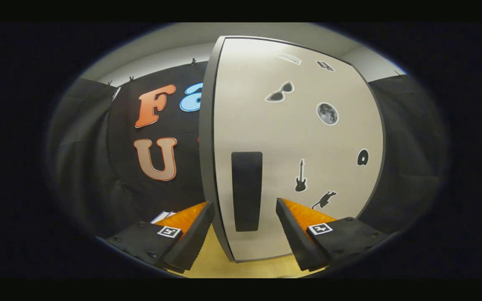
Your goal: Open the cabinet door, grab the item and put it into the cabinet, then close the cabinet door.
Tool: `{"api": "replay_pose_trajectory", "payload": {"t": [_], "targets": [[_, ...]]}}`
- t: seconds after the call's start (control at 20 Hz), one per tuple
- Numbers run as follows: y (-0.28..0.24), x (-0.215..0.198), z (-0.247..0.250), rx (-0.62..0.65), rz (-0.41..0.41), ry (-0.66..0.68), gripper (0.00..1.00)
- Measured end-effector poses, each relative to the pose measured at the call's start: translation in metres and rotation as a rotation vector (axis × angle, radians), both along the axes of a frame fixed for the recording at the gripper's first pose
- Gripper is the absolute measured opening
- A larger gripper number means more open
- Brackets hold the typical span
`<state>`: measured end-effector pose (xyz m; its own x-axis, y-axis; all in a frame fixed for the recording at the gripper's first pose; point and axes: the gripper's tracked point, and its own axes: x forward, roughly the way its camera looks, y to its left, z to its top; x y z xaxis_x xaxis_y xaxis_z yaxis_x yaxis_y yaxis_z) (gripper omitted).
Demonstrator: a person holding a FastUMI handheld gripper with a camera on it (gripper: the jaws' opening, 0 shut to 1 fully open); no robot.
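So the tool sits with its two fingers spread wide apart, nothing clamped between them. Right ahead stands the tall cabinet with a pale cream door and dark grey edging. The door looks closed as far as I can tell. Its black vertical slab handle lines up in the gap between the fingers, just beyond the tips and not touching either one. The door has a bunch of little stickers: sunglasses, a moon, a guitar, a cat-like shape. Under the fingers there's a yellowish wooden surface that the cabinet stands on.
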<state>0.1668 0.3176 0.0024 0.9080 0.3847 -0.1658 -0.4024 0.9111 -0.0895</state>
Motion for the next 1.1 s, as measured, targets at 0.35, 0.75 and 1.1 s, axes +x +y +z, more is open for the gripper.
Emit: {"api": "replay_pose_trajectory", "payload": {"t": [0.35,0.75,1.1], "targets": [[0.009,0.010,-0.009,-0.006,0.022,0.034,0.63],[-0.001,0.010,-0.009,-0.024,0.017,0.025,0.36],[-0.015,-0.010,-0.009,0.010,0.056,0.047,0.29]]}}
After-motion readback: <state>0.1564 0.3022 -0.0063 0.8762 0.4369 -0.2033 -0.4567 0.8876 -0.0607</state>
